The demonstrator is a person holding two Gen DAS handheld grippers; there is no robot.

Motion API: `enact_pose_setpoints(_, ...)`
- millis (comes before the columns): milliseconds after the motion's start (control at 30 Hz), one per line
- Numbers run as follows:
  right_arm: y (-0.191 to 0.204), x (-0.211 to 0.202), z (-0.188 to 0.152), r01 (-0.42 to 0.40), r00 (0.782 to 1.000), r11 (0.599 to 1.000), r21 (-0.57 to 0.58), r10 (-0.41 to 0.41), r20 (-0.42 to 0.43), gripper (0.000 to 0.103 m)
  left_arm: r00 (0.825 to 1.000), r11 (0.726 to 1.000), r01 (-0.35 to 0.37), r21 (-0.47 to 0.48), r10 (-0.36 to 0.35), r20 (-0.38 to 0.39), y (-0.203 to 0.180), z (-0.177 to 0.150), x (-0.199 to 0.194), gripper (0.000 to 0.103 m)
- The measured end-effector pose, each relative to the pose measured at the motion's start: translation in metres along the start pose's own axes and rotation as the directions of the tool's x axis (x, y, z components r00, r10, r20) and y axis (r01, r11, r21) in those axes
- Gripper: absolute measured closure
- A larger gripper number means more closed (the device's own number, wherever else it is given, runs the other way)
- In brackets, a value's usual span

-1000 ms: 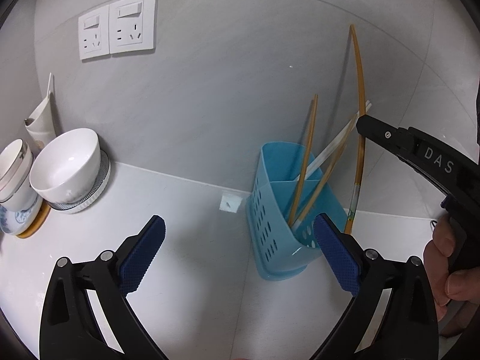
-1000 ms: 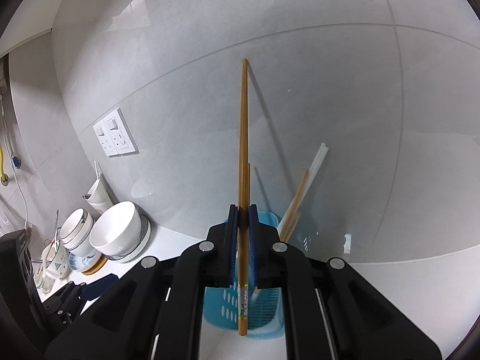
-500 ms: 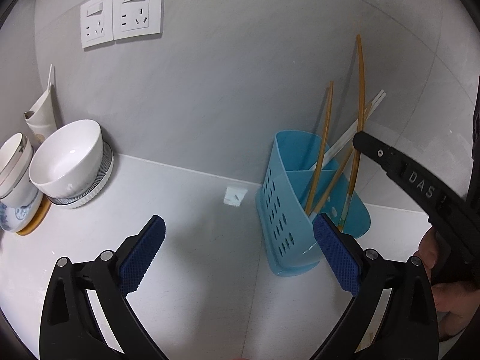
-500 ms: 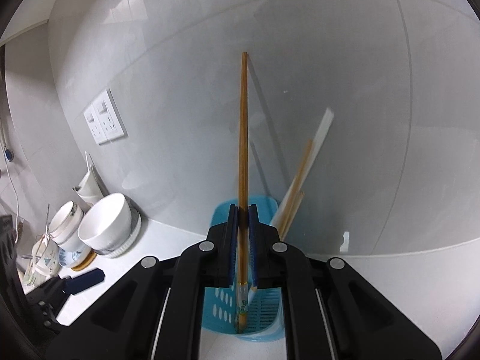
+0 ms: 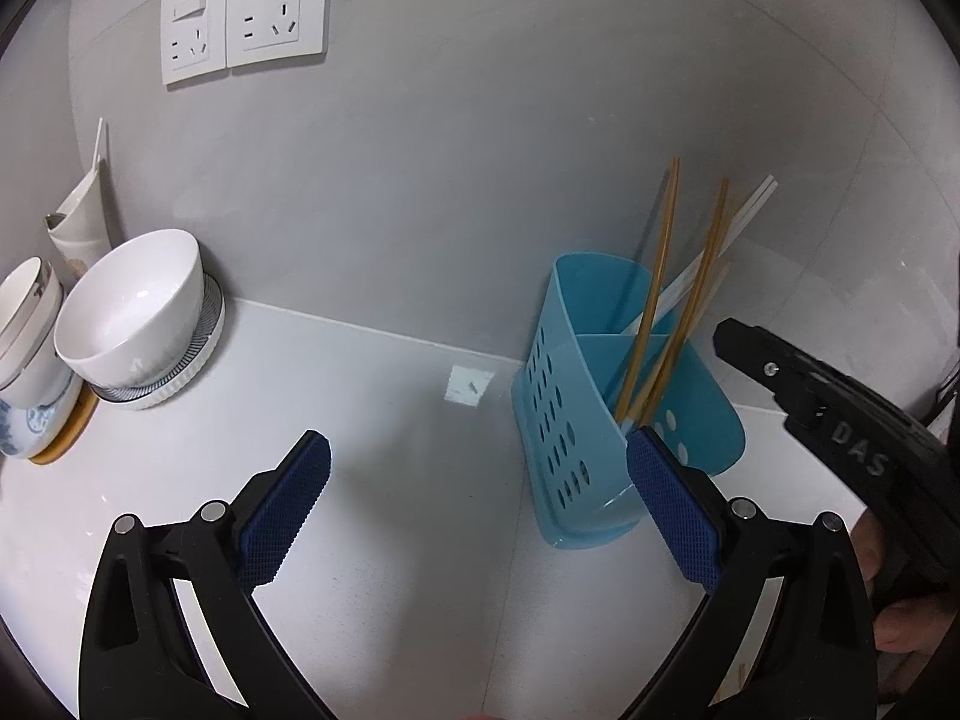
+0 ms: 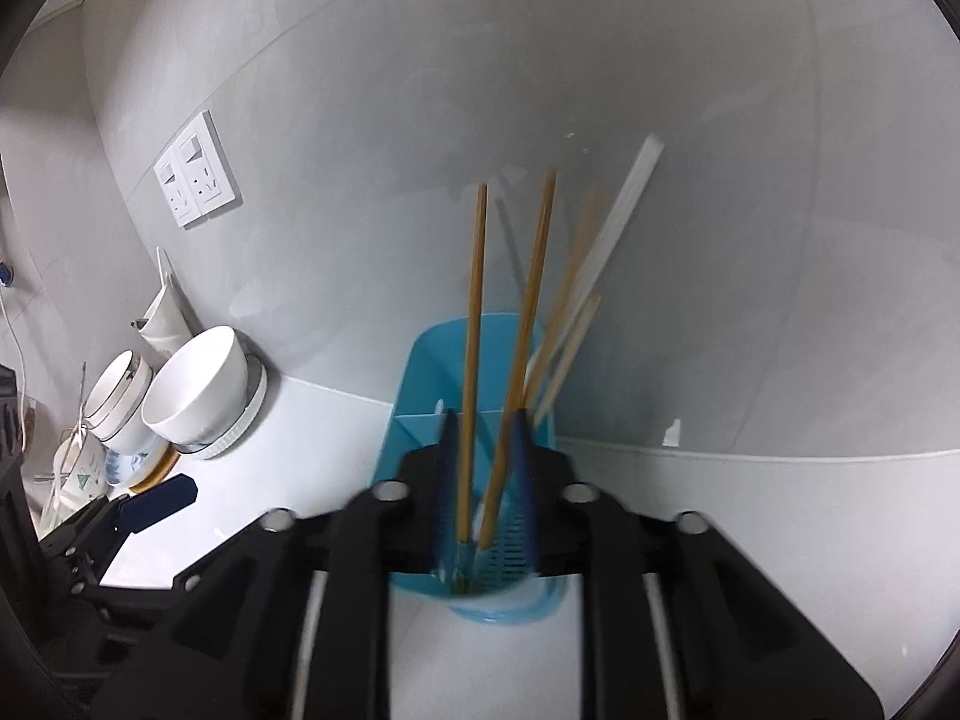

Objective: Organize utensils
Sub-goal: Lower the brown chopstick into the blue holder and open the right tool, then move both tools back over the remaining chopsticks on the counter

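A light blue perforated utensil holder (image 5: 576,414) stands on the white counter by the wall; it also shows in the right wrist view (image 6: 420,384). Several wooden chopsticks (image 5: 654,294) and a white one (image 5: 732,234) lean inside it. In the right wrist view two wooden chopsticks (image 6: 474,324) stand free in the holder between my parted fingers. My right gripper (image 6: 485,480) is open just above the holder. My left gripper (image 5: 480,510) is open and empty, low over the counter left of the holder.
A white bowl (image 5: 135,306) on a ribbed plate, stacked cups (image 5: 24,324) and a white ceramic piece (image 5: 81,222) sit at the left by the wall. Two wall sockets (image 5: 246,18) are above. A small patch (image 5: 471,385) marks the counter.
My right gripper lowered the wooden chopstick into the blue holder and opened, letting it go. The chopstick now stands in the holder. My left gripper stayed open.
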State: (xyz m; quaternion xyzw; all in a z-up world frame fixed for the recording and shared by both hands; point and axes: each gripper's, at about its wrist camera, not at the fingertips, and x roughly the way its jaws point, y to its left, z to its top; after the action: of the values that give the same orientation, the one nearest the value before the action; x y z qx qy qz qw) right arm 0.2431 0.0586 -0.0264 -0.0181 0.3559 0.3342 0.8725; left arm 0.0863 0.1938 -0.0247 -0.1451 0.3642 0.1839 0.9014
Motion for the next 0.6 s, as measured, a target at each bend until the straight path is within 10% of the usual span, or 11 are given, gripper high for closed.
enact_pose_setpoints(367, -0.031, -0.048, -0.005, 0.099, 0.994, 0.995, -0.006, -0.099, -0.037, 0.01, 1.0, 1.0, 0.007, 0.03, -0.008, 0.015, -0.018, -0.004, -0.025, 0.006)
enact_pose_setpoints(600, -0.06, -0.078, -0.033, 0.184, 0.981, 0.983, -0.01, -0.184, -0.064, 0.008, 0.998, 0.999, 0.038, 0.036, -0.036, -0.046, -0.042, -0.019, -0.034, 0.006)
